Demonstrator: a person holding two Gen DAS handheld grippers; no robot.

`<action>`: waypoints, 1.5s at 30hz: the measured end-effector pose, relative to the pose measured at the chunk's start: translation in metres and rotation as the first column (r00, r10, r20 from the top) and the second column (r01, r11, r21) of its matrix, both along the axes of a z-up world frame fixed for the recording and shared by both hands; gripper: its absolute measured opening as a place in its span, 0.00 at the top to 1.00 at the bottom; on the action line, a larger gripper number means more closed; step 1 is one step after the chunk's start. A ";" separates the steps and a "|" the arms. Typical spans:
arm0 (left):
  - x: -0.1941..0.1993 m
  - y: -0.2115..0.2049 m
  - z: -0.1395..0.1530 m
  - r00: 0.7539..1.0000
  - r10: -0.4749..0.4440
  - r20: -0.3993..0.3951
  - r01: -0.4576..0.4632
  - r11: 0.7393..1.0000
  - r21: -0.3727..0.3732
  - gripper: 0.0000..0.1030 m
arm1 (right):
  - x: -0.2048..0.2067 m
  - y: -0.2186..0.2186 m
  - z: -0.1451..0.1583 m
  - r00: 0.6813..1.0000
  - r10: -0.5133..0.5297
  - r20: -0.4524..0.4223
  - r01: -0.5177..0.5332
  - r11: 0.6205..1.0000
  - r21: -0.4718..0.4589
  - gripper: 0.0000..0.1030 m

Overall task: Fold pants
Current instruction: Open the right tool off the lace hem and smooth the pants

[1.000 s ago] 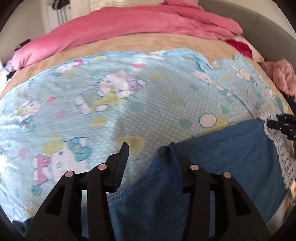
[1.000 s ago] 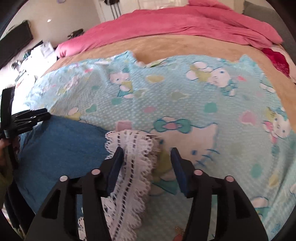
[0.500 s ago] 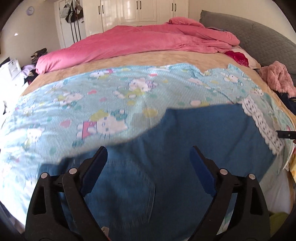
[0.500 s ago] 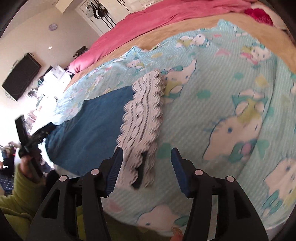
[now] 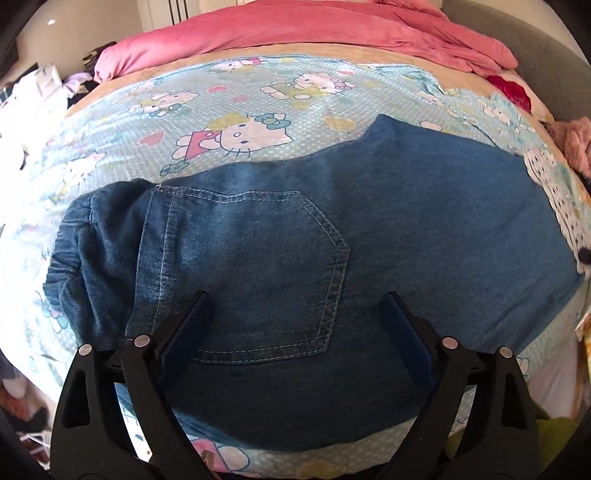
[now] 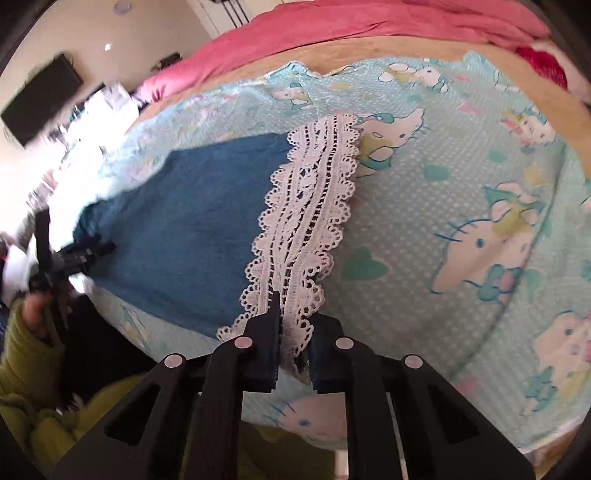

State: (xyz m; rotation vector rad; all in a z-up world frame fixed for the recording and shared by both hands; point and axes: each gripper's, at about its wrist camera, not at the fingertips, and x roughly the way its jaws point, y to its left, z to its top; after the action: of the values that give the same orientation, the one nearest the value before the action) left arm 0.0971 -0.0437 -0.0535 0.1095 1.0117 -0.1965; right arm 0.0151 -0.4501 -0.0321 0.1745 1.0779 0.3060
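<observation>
We counted one pair of pants (image 5: 369,229), blue denim, lying flat on the near part of a cartoon-cat sheet (image 5: 236,122) that covered a bed, with one pink duvet (image 5: 295,33) bunched along the far side. One back pocket (image 5: 258,266) faced up, and the elastic waistband (image 5: 85,243) sat scrunched at the left. At the right end the hems carried white lace trim (image 6: 306,218); in the right wrist view we saw it as one broad scalloped band running from far to near. Two grippers were in play. Our left gripper (image 5: 295,314) had its jaws spread wide over the pocket area, one finger to each side of the pocket's near edge; it held nothing, and we could not tell whether the tips touched the denim. Our right gripper (image 6: 293,339) had its jaws drawn close together, pinching the near end of the lace between them, at the near edge of the bed. In the right wrist view the left gripper (image 6: 74,254) also showed, small and blurred, at the far left end of the pants. We saw no containers.
</observation>
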 end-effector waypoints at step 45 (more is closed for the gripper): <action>0.026 -0.054 -0.012 0.995 -0.104 0.010 0.105 0.993 -0.049 0.09 | 0.141 0.059 -0.023 0.994 0.064 0.092 -0.051 0.989 -0.139 0.42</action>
State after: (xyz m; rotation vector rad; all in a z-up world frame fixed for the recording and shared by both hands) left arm 0.1234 -0.0972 -0.0654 0.1177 0.9933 -0.3163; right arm 0.1560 -0.3913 -0.0549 0.0062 1.0054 0.2888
